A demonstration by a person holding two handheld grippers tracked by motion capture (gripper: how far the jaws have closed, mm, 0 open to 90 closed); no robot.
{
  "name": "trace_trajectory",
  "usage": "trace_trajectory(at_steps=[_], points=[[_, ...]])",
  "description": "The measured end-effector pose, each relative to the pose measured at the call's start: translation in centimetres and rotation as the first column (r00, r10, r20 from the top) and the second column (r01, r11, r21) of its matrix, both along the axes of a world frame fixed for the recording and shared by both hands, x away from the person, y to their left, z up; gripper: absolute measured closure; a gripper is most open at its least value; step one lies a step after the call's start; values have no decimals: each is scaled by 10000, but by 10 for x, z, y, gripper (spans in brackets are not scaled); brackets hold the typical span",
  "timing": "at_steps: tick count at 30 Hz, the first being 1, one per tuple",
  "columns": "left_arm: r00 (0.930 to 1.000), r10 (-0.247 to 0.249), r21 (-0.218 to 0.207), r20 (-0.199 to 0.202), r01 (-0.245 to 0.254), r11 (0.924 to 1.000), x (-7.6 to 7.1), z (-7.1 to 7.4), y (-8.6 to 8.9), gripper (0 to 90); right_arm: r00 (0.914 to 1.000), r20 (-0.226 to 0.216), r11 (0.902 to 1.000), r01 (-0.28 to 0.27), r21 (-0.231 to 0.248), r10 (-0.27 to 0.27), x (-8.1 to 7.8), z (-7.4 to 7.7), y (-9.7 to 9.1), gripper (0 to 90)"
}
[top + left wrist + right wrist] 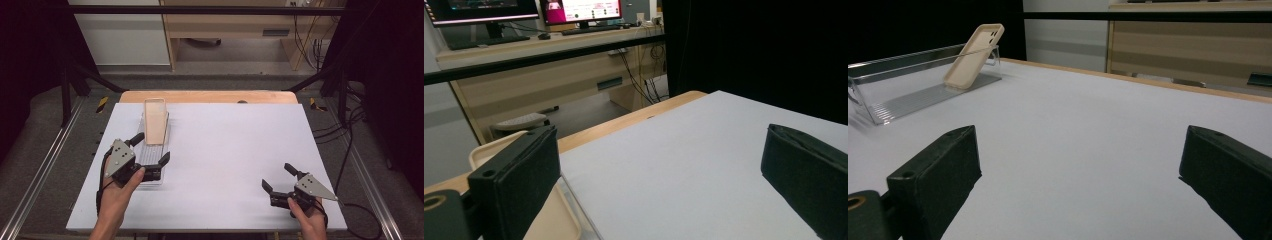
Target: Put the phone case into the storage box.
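Note:
A beige phone case (155,122) leans tilted inside a long clear plastic tray (151,154) on the left of the white table mat (225,145). My left gripper (152,147) is open, one jaw on each side of the tray's near half, just in front of the case. In the left gripper view the case (549,220) lies by the left jaw, and that gripper (659,165) holds nothing. My right gripper (277,176) rests open near the mat's front right corner. The right gripper view looks past the open gripper (1080,165) across the mat to the case (973,55) and tray (908,95).
A wooden table edge (207,96) runs behind the mat. Metal rails (45,160) flank the table on both sides. Beyond it are a desk with monitors (579,10) and hanging cables (305,40).

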State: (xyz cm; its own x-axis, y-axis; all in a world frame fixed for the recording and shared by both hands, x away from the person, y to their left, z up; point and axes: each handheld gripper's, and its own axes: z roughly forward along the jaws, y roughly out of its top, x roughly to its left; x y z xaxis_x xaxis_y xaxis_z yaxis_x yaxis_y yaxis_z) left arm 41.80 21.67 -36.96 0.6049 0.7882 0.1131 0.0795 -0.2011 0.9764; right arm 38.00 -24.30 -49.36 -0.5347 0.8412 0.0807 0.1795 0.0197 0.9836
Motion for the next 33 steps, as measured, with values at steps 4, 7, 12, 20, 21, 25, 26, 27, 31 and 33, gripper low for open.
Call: trace_trajectory(at_steps=[4, 7, 12, 20, 21, 25, 26, 27, 31, 33], points=[[9999, 150, -92, 84, -150, 9998, -2, 0, 8, 21, 10000, 5, 10000, 2, 0, -2, 0, 0, 0, 29], [9995, 286, -143, 110, -285, 9995, -4, -1, 15, 21, 10000, -1, 10000, 2, 1, -2, 0, 0, 0, 29], [9987, 488, -261, 115, -485, 9985, -7, -4, 26, 21, 10000, 23, 10000, -4, -13, 4, 0, 0, 0, 29], [9967, 778, -457, 221, -768, 9960, -12, -8, 40, 20, 10000, 32, 10000, -7, -19, 7, 0, 0, 0, 29], [9964, 811, -492, 231, -799, 9956, -12, -8, 41, 21, 10000, 16, 10000, -3, -14, 3, 0, 0, 0, 29], [9956, 912, -509, 224, -900, 9946, -14, -12, 47, 21, 10000, -4, 10000, -2, -37, 2, 0, 0, 0, 29], [9955, 932, -523, 191, -921, 9944, -15, -14, 48, 22, 10000, -7, 10000, -8, -33, 8, 0, 0, 0, 29], [9954, 933, -530, 197, -922, 9943, -15, -15, 49, 25, 10000, -5, 10000, -6, -35, 6, 0, 0, 0, 29], [9953, 956, -549, 144, -947, 9940, -17, -21, 53, 25, 10000, -8, 10000, 4, -45, -4, 0, 0, 0, 29], [9952, 964, -560, 152, -955, 9939, -18, -23, 55, 25, 10000, 4, 10000, -9, -52, 9, 0, 0, 0, 30]])
